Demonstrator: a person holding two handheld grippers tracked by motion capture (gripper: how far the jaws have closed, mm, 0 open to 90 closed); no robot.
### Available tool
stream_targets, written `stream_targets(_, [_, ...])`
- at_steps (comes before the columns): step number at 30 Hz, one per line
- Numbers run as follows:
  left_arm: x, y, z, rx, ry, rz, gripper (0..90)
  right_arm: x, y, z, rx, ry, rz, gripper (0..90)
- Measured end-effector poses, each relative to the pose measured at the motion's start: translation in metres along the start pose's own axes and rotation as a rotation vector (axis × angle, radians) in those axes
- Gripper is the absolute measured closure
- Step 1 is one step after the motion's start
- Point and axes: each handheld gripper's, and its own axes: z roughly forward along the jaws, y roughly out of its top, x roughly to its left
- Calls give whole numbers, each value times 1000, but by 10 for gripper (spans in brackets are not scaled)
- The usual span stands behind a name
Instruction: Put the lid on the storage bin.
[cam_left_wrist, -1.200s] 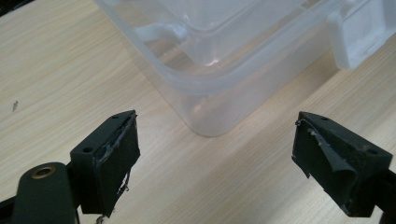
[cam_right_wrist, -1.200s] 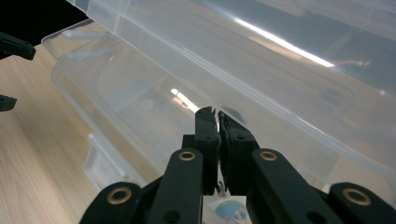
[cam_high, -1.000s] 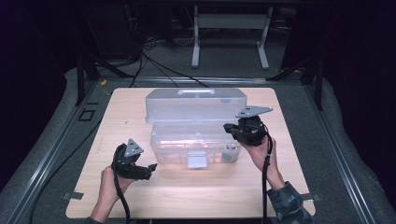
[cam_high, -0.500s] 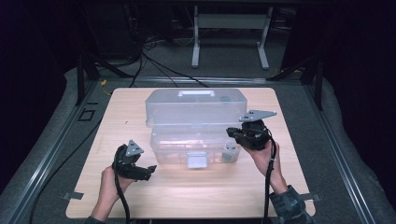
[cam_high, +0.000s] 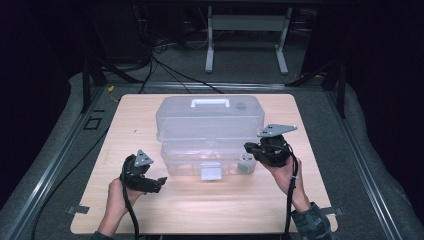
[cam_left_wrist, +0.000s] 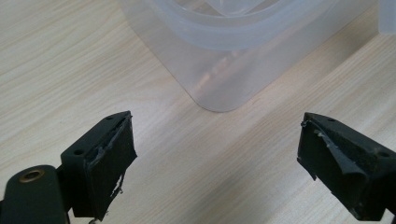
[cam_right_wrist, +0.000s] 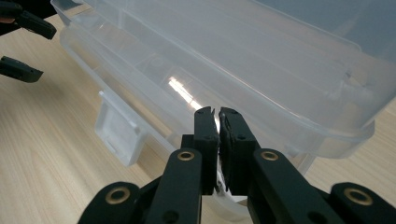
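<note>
A clear plastic box lies on the wooden table, its lid with a white handle standing behind it. My right gripper is shut at the box's front right corner. In the right gripper view its jaws meet just before the box rim, with a thin pale sliver between them; I cannot tell whether anything is pinched. My left gripper is open near the front left corner. In the left gripper view that corner lies ahead, apart from the jaws.
A white latch hangs from the box's front wall, and a smaller one sits by the right corner. Bare wood runs along the table's front edge. Metal rails and dark padding border the table.
My right gripper has come a little down and nearer, toward the box's front right corner. The left gripper has stayed where it was.
</note>
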Motion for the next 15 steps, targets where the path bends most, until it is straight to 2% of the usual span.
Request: stream_targets(15, [3, -1, -4, -12, 7, -2, 106, 4, -18, 9, 49, 2, -9, 866])
